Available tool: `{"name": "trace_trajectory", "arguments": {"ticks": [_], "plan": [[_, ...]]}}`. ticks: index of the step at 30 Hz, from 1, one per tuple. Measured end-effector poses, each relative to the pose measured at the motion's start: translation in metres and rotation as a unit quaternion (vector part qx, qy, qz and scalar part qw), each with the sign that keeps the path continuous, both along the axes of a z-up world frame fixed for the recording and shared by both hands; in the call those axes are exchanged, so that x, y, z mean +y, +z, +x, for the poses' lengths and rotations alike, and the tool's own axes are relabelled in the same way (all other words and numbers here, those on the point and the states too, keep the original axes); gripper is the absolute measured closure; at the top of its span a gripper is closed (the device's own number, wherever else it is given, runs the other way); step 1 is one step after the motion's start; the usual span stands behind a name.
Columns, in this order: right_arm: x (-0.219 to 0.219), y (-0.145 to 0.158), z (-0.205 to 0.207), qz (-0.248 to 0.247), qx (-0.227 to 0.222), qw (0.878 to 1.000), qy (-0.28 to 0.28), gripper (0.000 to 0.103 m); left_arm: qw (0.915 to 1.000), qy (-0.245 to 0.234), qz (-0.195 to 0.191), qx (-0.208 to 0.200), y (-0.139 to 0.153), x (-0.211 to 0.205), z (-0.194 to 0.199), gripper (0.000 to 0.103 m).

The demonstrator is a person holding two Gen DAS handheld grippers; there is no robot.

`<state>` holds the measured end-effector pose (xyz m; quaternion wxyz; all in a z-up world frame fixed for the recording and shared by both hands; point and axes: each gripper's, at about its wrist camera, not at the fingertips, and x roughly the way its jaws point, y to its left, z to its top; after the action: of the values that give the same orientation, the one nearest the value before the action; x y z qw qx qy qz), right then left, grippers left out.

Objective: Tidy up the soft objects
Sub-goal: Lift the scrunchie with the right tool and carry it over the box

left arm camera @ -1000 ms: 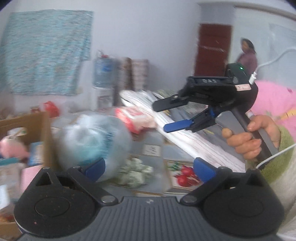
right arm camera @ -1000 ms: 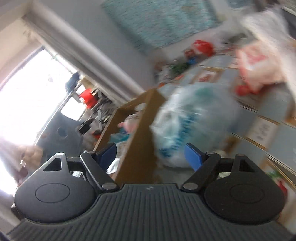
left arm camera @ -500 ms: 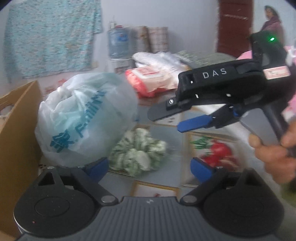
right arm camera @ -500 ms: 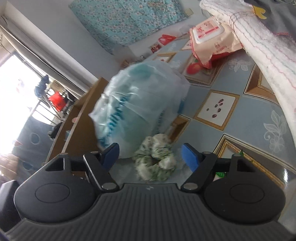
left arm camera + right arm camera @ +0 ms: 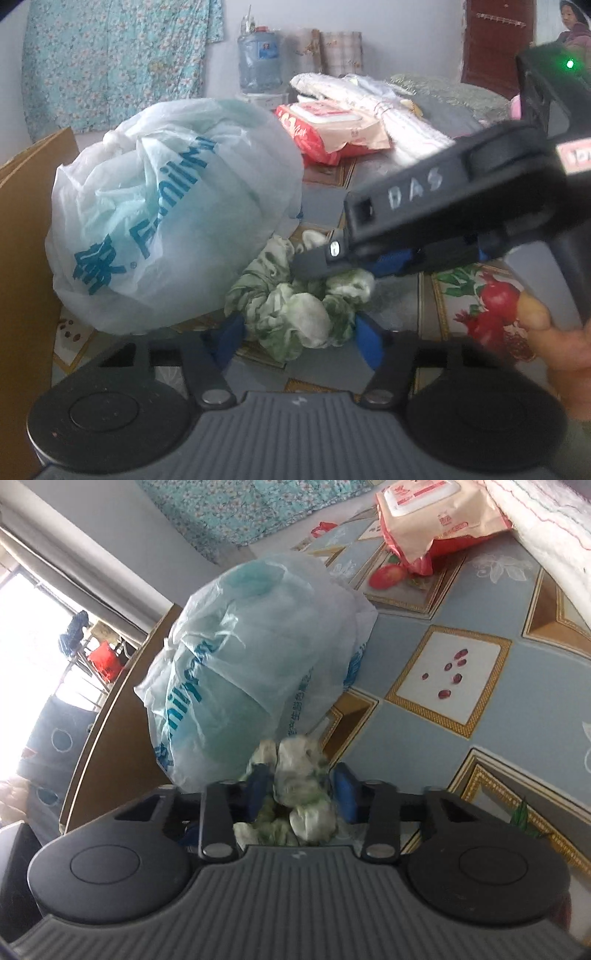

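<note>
— Left wrist view first: what is being shown between the blue pads?
— A green-and-white scrunchie (image 5: 291, 314) is being framed by the left gripper (image 5: 299, 339), whose fingers are being held spread on either side of it. Contact with the pads cannot be told; the jaws are standing released, not clenched.
— And where is the scrunchie lying?
— It is being rested on the patterned tablecloth (image 5: 424, 306), touching the foot of a tied plastic bag (image 5: 170, 206) with blue print. A cardboard box (image 5: 26, 236) is being seen just beside the bag, on the left edge.
— Is anything else being seen there?
— The right gripper (image 5: 354, 267) is being reached in from the right by a hand (image 5: 554, 347), its tips being pressed into the far side of the scrunchie. Behind, a red wipes pack (image 5: 328, 129) is being leaned against folded white cloth (image 5: 384, 107).

— Right wrist view now: how are those fingers being held?
— The right gripper (image 5: 301, 790) is being closed on the scrunchie (image 5: 299, 794), with fabric being bunched between the two blue pads and bulging out above and below them.
— And the surroundings?
— The bag (image 5: 251, 664) is being seen directly ahead, touching the scrunchie, with the box (image 5: 122, 716) wall along its left. The wipes pack (image 5: 439, 520) is being seen well apart, at the top right, on the tablecloth (image 5: 517, 720).
</note>
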<state>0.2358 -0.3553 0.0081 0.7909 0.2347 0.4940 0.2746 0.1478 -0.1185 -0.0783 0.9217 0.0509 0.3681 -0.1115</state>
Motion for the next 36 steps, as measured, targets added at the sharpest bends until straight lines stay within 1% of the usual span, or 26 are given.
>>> {"name": "trace_trajectory", "arguments": {"ticks": [1, 3, 4, 6, 8, 11, 15, 20, 23, 28, 31, 36], "plan": [[-0.001, -0.001, -0.001, 0.004, 0.002, 1.0, 0.0, 0.079, 1.0, -0.005, -0.002, -0.001, 0.0, -0.001, 0.0, 0.053], [-0.002, -0.002, -0.004, 0.014, 0.006, 1.0, -0.002, 0.083, 0.9998, -0.016, -0.007, -0.002, 0.002, -0.002, -0.001, 0.066], [-0.004, -0.001, -0.006, 0.022, 0.006, 1.0, -0.004, 0.083, 0.9997, -0.022, -0.011, -0.002, 0.003, -0.002, -0.002, 0.068], [-0.01, 0.004, -0.01, 0.035, 0.002, 0.999, -0.01, 0.084, 0.9993, -0.031, -0.02, -0.005, 0.007, -0.001, -0.006, 0.075], [-0.014, 0.014, -0.016, 0.05, -0.007, 0.999, -0.013, 0.084, 0.9987, -0.04, -0.027, -0.013, 0.015, 0.0, -0.011, 0.077], [-0.019, 0.029, -0.027, 0.066, -0.023, 0.997, -0.017, 0.084, 0.9976, -0.05, -0.035, -0.031, 0.028, -0.001, -0.022, 0.078], [-0.023, 0.057, -0.041, 0.087, -0.051, 0.995, -0.014, 0.084, 0.9951, -0.06, -0.048, -0.062, 0.053, 0.004, -0.041, 0.078], [-0.014, 0.102, -0.056, 0.113, -0.102, 0.988, 0.017, 0.084, 0.9903, -0.054, -0.056, -0.115, 0.09, 0.017, -0.063, 0.078], [0.0, 0.123, -0.06, 0.127, -0.13, 0.982, 0.042, 0.084, 0.9875, -0.036, -0.058, -0.142, 0.109, 0.029, -0.075, 0.078], [0.036, 0.146, -0.057, 0.152, -0.148, 0.972, 0.096, 0.084, 0.9832, 0.008, -0.049, -0.176, 0.128, 0.053, -0.093, 0.078], [0.066, 0.153, -0.051, 0.154, -0.147, 0.968, 0.132, 0.084, 0.9811, 0.037, -0.047, -0.184, 0.132, 0.071, -0.1, 0.078], [0.115, 0.16, -0.041, 0.146, -0.135, 0.964, 0.174, 0.084, 0.9805, 0.071, -0.052, -0.176, 0.137, 0.105, -0.098, 0.078]]}}
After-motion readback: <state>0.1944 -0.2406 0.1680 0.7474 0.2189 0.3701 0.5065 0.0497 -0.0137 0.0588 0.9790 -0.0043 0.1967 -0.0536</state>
